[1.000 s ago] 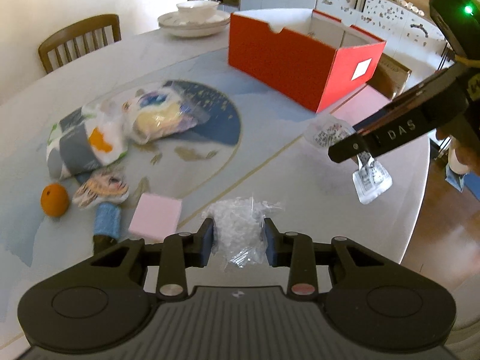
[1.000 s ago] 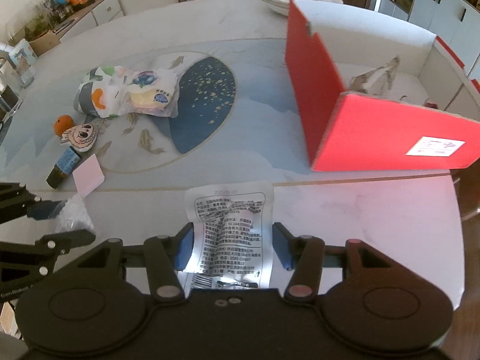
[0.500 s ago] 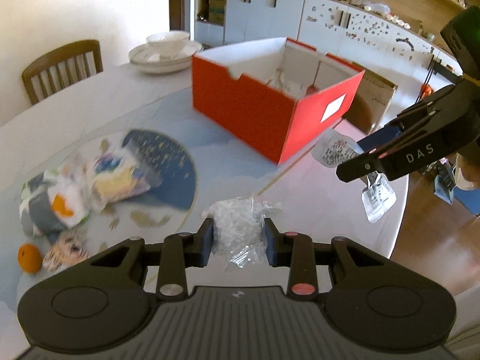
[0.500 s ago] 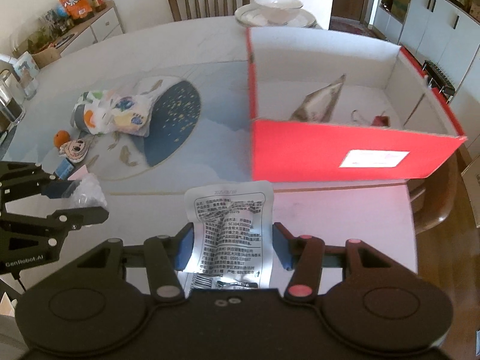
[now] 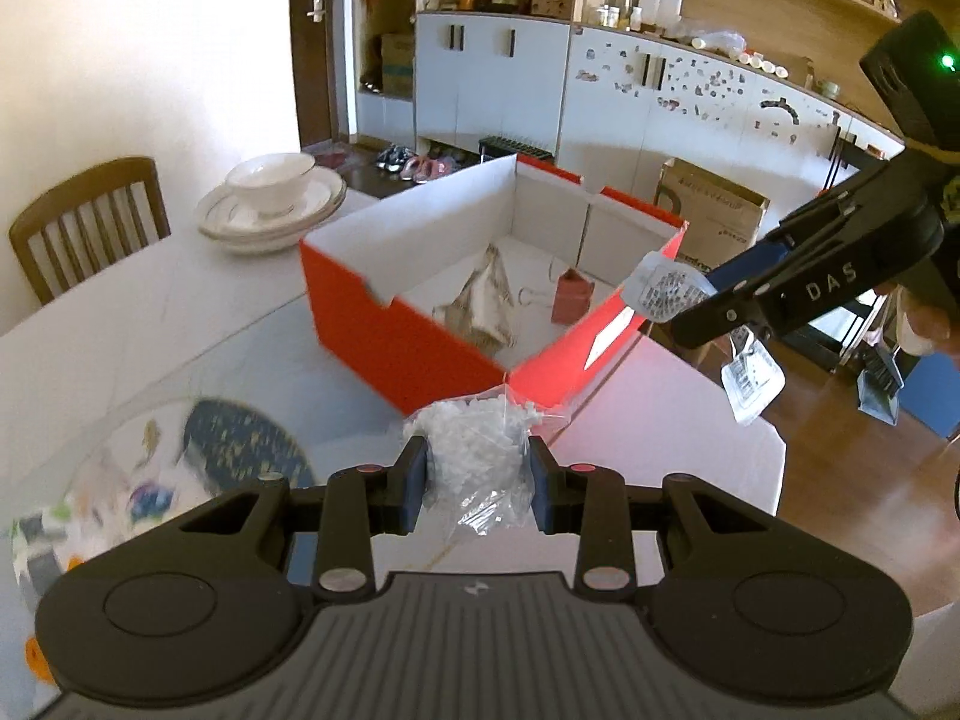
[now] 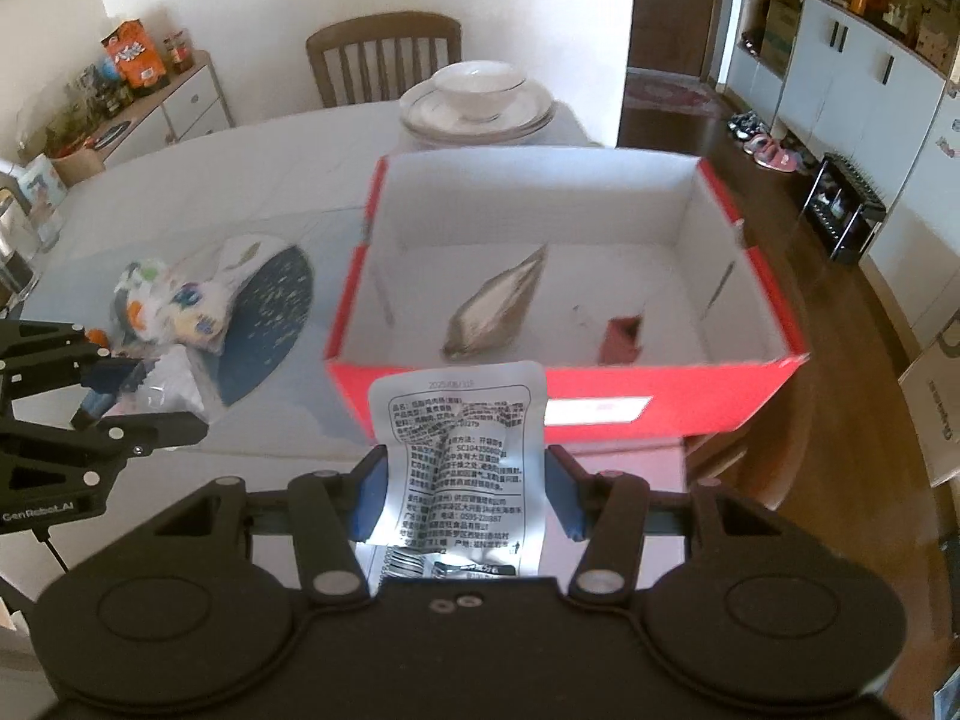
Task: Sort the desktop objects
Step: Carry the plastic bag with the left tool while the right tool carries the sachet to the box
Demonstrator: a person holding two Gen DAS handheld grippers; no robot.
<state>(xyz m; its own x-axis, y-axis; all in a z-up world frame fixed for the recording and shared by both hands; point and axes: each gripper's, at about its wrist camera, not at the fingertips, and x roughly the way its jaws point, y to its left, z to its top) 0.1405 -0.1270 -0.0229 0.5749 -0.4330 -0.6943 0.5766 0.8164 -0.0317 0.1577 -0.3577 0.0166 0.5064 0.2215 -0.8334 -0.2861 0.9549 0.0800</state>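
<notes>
Left wrist view: the left tool [image 5: 477, 489] is closed on a clear plastic bag of small white pieces [image 5: 474, 456]. Both blue pads press against the bag's sides, and the bag is held clear of the desk [image 5: 150, 324]. The bag sits just in front of the near corner of the red box [image 5: 396, 342].

Right wrist view: the right tool [image 6: 465, 495] is partly closed on a white printed sachet [image 6: 462, 450]. The sachet stands upright between the blue pads, with its top edge overlapping the near red wall of the box [image 6: 690, 384]. In the left wrist view the same sachet [image 5: 666, 294] is carried in the air beside the box's right corner.

The box is open at the top with a white interior. Inside lie a silver foil pouch [image 6: 498, 306] and a dark red binder clip [image 6: 621, 339], apart from each other.

On the desk to the left of the box lies a cluster of colourful printed packets [image 6: 174, 306] on a blue round pattern. Behind the box stands a stack of white plates with a bowl [image 6: 477, 99], and beyond it a wooden chair [image 6: 384, 54].
</notes>
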